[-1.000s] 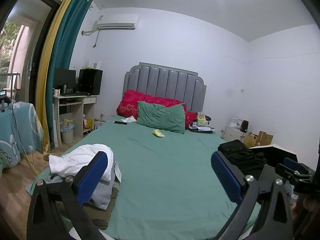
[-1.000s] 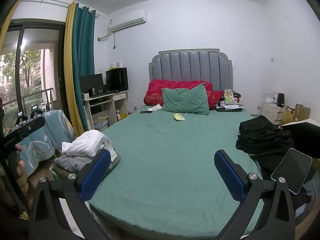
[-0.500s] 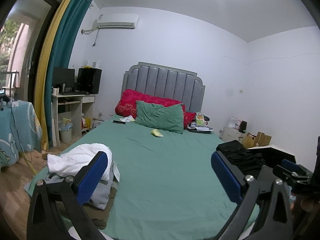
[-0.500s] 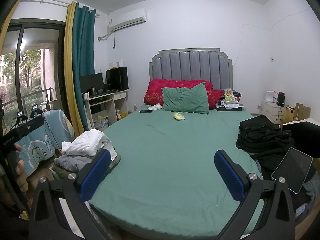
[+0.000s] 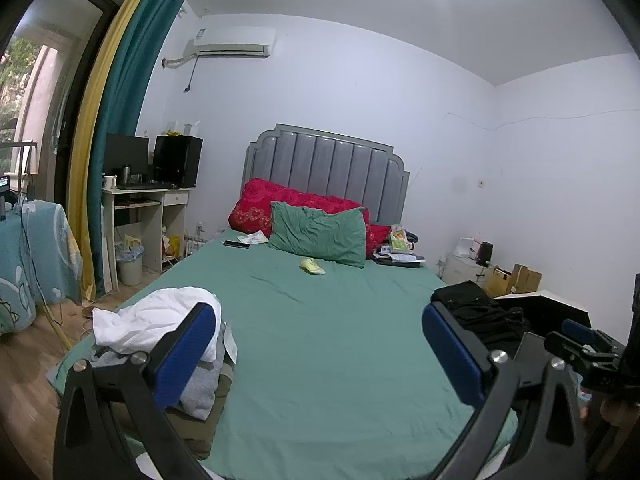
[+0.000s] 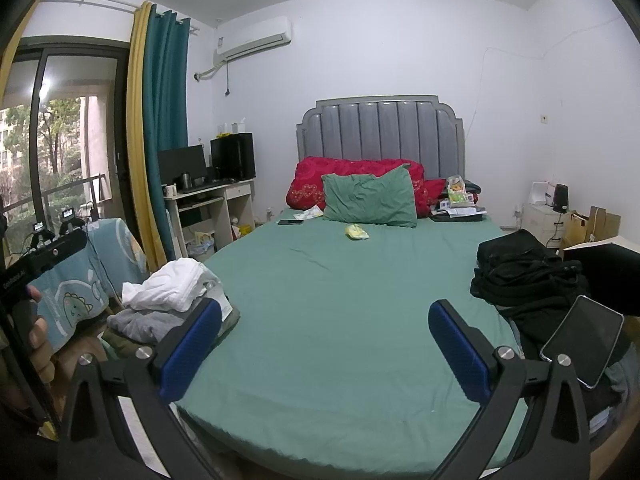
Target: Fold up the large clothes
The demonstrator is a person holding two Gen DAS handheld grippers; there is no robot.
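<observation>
My left gripper (image 5: 320, 344) and my right gripper (image 6: 324, 340) both hang over the foot of the bed (image 6: 340, 280), jaws spread wide, holding nothing. The white garment (image 6: 176, 280) tops a pile of clothes (image 5: 196, 384) at the bed's left edge. Black clothes (image 6: 516, 268) are heaped at its right edge, a phone (image 6: 580, 340) beside them.
</observation>
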